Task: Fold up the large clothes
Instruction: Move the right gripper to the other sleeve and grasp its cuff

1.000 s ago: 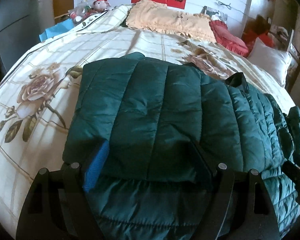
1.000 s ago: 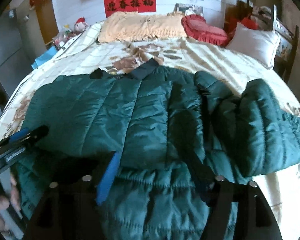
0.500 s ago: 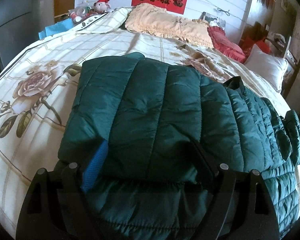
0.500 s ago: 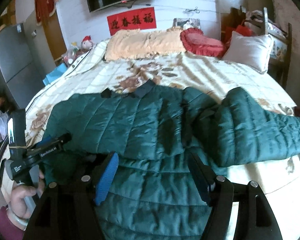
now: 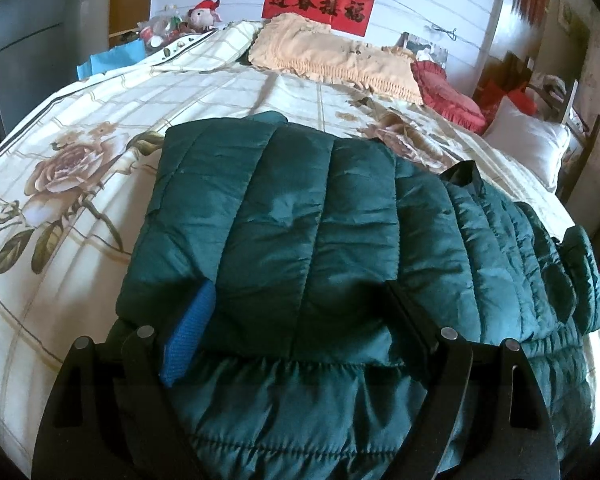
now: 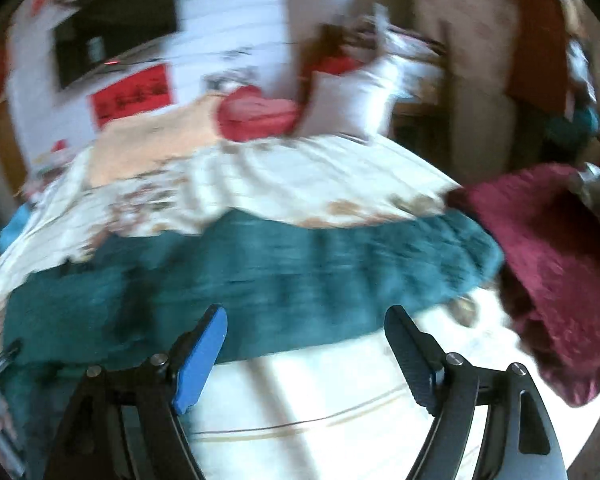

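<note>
A dark green quilted jacket [image 5: 300, 232] lies on the bed, its left part folded over the body. My left gripper [image 5: 300, 304] is open, its fingers spread wide over the folded edge near the hem. In the blurred right wrist view the jacket's sleeve [image 6: 340, 264] stretches to the right across the bed. My right gripper [image 6: 306, 332] is open and empty, just in front of the sleeve, above bare sheet.
The bed has a cream floral sheet [image 5: 79, 168]. A peach pillow [image 5: 332, 60], a red cushion [image 5: 448, 92] and a white pillow [image 5: 528, 144] lie at the head. A dark red cloth [image 6: 548, 264] lies at the bed's right edge. Clutter and a toy [image 5: 203, 12] sit far left.
My right gripper has swung right, off the jacket body toward the sleeve, and its view is now blurred. My left gripper has barely moved.
</note>
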Motion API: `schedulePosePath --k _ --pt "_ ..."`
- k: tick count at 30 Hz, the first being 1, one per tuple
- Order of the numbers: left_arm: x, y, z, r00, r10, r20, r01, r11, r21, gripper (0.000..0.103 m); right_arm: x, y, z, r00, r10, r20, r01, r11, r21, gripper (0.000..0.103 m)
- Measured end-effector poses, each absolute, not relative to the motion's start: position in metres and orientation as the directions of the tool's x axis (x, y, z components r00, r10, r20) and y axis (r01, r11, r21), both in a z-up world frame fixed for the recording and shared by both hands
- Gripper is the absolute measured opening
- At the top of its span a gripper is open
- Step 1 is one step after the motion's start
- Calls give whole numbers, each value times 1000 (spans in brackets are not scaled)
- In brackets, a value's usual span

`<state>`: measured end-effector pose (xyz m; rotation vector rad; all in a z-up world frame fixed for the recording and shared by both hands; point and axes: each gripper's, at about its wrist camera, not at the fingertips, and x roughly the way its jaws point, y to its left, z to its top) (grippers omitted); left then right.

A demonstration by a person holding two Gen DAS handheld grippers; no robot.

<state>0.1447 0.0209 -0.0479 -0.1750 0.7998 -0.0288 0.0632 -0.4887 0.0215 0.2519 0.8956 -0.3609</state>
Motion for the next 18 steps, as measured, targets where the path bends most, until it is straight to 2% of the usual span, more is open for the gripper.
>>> schedulePosePath --k 7,18 --pt "145 19 -50 695 -104 -712 -25 985 -169 90 71 -568 -14 493 -265 -828 554 830 64 79" --pt "146 21 -52 696 -124 -708 -11 983 -184 93 71 -656 -51 436 -317 -843 717 687 113 79"
